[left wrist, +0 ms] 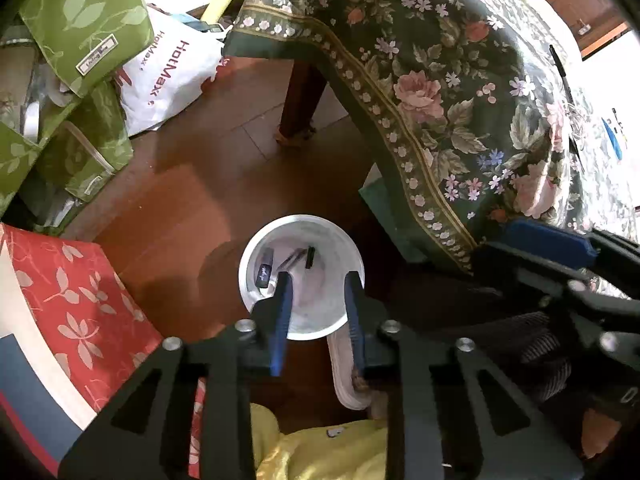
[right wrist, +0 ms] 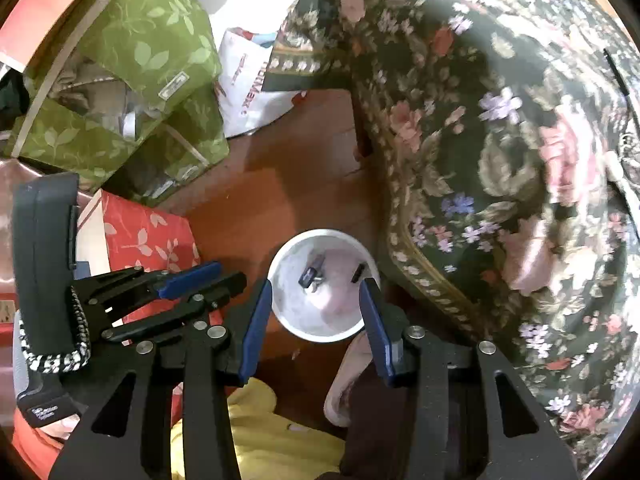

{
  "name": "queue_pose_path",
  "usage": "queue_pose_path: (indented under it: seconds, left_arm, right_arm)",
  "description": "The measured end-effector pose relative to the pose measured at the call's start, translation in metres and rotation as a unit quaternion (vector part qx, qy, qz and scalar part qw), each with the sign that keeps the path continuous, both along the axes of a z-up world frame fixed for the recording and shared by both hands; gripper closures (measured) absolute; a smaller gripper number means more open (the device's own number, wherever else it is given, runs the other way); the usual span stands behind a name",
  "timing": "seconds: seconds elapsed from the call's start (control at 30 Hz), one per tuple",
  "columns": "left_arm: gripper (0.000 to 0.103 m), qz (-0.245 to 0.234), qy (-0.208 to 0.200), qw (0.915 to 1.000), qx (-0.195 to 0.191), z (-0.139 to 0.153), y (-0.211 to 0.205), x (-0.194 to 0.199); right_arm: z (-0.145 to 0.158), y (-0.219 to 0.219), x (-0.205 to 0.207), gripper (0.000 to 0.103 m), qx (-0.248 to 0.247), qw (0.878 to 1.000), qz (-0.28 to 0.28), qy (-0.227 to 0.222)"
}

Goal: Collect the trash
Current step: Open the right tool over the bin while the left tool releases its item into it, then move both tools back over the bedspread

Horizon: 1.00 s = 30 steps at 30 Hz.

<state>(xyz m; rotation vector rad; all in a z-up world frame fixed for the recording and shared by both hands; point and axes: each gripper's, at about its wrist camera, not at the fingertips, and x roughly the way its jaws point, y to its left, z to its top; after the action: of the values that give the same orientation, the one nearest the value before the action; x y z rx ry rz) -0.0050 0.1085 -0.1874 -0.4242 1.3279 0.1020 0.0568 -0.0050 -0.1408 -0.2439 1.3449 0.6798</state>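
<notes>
A white round bin (left wrist: 256, 256) stands on the wooden floor, straight below both grippers. Inside it lie small dark items: one with a pale mark (left wrist: 263, 274), a dark stick (left wrist: 310, 258), and between them something thin that I cannot make out. My left gripper (left wrist: 318, 278) hangs over the bin, open, with nothing between its blue fingers. In the right wrist view the same bin (right wrist: 280, 280) holds the dark items (right wrist: 310, 276). My right gripper (right wrist: 316, 286) is open above it and holds nothing. The left gripper's blue pad (right wrist: 188, 276) shows beside it on the left.
A table under a dark floral cloth (left wrist: 440, 92) overhangs on the right, with its wooden leg (left wrist: 298, 100) behind the bin. Green leaf-print boxes (left wrist: 84, 12), a white shopping bag (left wrist: 168, 76) and a red floral box (left wrist: 76, 292) crowd the left. A person's pale slipper (left wrist: 344, 376) and yellow garment (left wrist: 320, 452) lie just below the bin.
</notes>
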Motion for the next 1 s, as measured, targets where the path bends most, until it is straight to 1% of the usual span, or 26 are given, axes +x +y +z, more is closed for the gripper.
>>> queue_pose_path:
  seconds: [0.07, 0.17, 0.37, 0.53, 0.57, 0.67, 0.83, 0.87, 0.9, 0.97, 1.0]
  left_arm:
    - [0.078, 0.001, -0.006, 1.0, 0.008, 0.006, -0.002, -0.001]
    - [0.078, 0.003, -0.026, 0.9994, 0.023, 0.02, -0.003, -0.003]
    - [0.078, 0.007, -0.08, 0.9953, 0.053, 0.06, -0.01, -0.004]
    - [0.078, 0.001, -0.128, 0.9898, 0.063, 0.096, -0.023, 0.001]
    - [0.078, -0.002, -0.135, 0.9887, 0.065, 0.102, -0.027, 0.003]
    - [0.073, -0.014, -0.156, 0.9851, 0.07, 0.12, -0.04, 0.011]
    - [0.067, -0.033, -0.19, 0.9786, 0.072, 0.143, -0.064, 0.034]
    - [0.064, -0.036, -0.195, 0.9775, 0.071, 0.147, -0.07, 0.04]
    - [0.061, -0.039, -0.199, 0.9767, 0.071, 0.149, -0.075, 0.046]
    - [0.055, -0.043, -0.204, 0.9753, 0.071, 0.153, -0.087, 0.06]
    - [0.051, -0.046, -0.206, 0.975, 0.071, 0.154, -0.091, 0.066]
  right_arm:
    - [0.007, -0.004, -0.001, 0.061, 0.002, 1.0, 0.0, -0.012]
    - [0.021, -0.011, -0.003, 0.061, 0.007, 0.999, -0.004, -0.038]
    - [0.057, -0.029, -0.008, 0.061, 0.022, 0.994, -0.01, -0.109]
    - [0.09, -0.051, -0.008, 0.061, 0.039, 0.983, -0.027, -0.176]
    - [0.094, -0.054, -0.007, 0.061, 0.04, 0.982, -0.03, -0.183]
    - [0.113, -0.071, -0.001, 0.061, 0.046, 0.975, -0.046, -0.212]
    - [0.132, -0.103, 0.017, 0.061, 0.045, 0.965, -0.076, -0.245]
    - [0.134, -0.109, 0.019, 0.058, 0.043, 0.964, -0.08, -0.249]
    - [0.135, -0.116, 0.024, 0.05, 0.042, 0.963, -0.086, -0.252]
    - [0.137, -0.133, 0.033, 0.039, 0.038, 0.959, -0.1, -0.263]
    - [0.137, -0.139, 0.037, 0.038, 0.035, 0.957, -0.106, -0.268]
